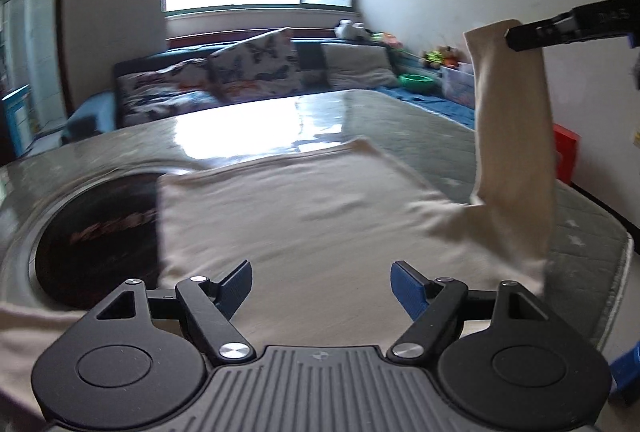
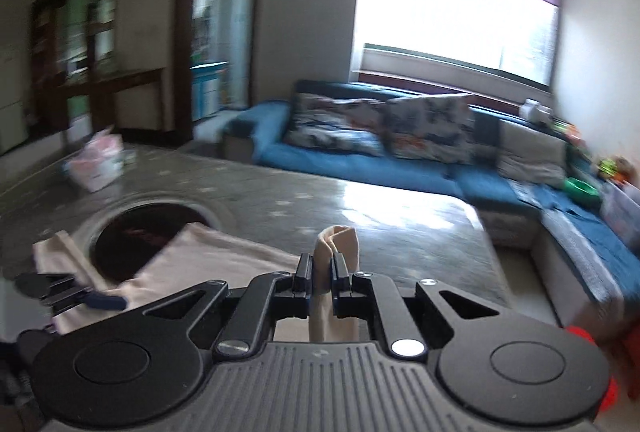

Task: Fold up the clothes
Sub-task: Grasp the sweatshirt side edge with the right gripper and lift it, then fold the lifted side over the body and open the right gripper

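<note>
A cream garment (image 1: 296, 216) lies flat on the grey table (image 1: 248, 127), partly over a round dark inset (image 1: 96, 228). My left gripper (image 1: 321, 288) is open and empty, low over the garment's near edge. My right gripper (image 2: 322, 272) is shut on the end of the garment's sleeve (image 2: 338, 244) and holds it up above the table. In the left wrist view the lifted sleeve (image 1: 512, 135) hangs from the right gripper (image 1: 516, 37) at the upper right. The left gripper (image 2: 80, 294) shows at the left of the right wrist view, over the garment (image 2: 224, 256).
A blue sofa (image 2: 360, 159) with patterned cushions (image 1: 256, 67) stands beyond the table under a bright window. A pink and white bag (image 2: 96, 163) sits on the table's far left. A red object (image 1: 566, 151) and toys stand by the right wall.
</note>
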The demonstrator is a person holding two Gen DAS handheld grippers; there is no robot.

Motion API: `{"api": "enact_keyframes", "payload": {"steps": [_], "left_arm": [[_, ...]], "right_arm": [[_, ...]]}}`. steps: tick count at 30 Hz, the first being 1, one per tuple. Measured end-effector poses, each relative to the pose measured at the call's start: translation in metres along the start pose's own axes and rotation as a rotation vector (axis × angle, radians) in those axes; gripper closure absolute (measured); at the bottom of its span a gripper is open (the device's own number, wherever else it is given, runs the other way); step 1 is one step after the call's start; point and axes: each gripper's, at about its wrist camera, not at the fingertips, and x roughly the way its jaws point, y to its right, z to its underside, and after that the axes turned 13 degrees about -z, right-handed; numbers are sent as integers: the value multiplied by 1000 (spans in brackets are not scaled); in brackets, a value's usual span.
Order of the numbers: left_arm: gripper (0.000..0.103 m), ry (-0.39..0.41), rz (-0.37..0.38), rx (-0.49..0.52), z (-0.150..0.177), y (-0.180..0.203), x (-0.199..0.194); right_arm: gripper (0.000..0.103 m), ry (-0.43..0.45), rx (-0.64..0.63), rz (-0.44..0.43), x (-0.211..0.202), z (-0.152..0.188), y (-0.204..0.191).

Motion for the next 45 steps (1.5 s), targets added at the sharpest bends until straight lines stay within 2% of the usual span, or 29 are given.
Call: {"api": "enact_keyframes", "payload": {"steps": [4, 11, 16, 19, 20, 21, 24, 26, 29, 33, 35, 41, 45], "left_arm": [[24, -12, -37, -44, 13, -24, -8], [24, -26, -73, -84, 27, -46, -21], [24, -29, -92, -103, 30, -55, -27], [24, -21, -97, -101, 30, -56, -31], [24, -15, -96, -98, 29, -56, -33], [24, -8, -95, -95, 28, -54, -34], [25, 16, -89, -86, 24, -48, -37], [26, 34, -72, -76, 21, -42, -38], [36, 33, -37, -54, 18, -33, -34], [57, -9, -27, -31, 17, -24, -22], [62, -27, -36, -29, 19, -23, -19], [71, -58, -69, -21, 23, -25, -16], [74, -70, -100, -10, 27, -28, -15]], "right_arm": [[95, -40, -60, -104, 29, -5, -46], [95, -149, -109, -252, 81, 8, -98], [86, -214, -130, -316, 97, 24, -116], [77, -208, -124, -293, 90, 27, -105], [66, -210, -116, -277, 88, 28, -99], [61, -219, -102, -256, 85, 32, -90], [58, -248, -62, -194, 78, 45, -65], [58, -255, -36, -178, 74, 53, -52], [58, -256, 2, -178, 71, 65, -38], [59, -256, 53, -179, 66, 82, -19], [59, -256, 78, -179, 64, 90, -9], [60, -229, 86, -260, 79, 91, -9], [65, -247, 85, -237, 94, 100, -5]]}}
